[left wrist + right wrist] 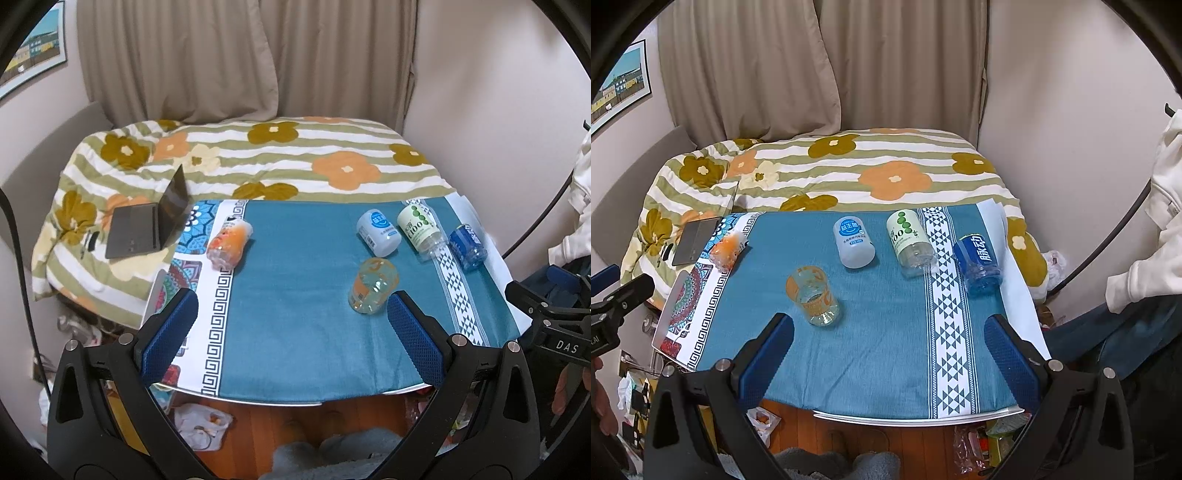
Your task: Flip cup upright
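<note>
Five cut-bottle cups on the teal cloth, none upright as far as I can tell. Clear one with orange print (812,301) sits nearest at 9 o'clock. White cup with blue label (854,242), green-dotted one (911,242) and blue one (978,263) line up toward 12 to 2. Orange one (727,249) lies at 10, by the patterned edge.

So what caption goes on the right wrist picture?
Open right tool above a teal tablecloth with five cups lying around.
</note>
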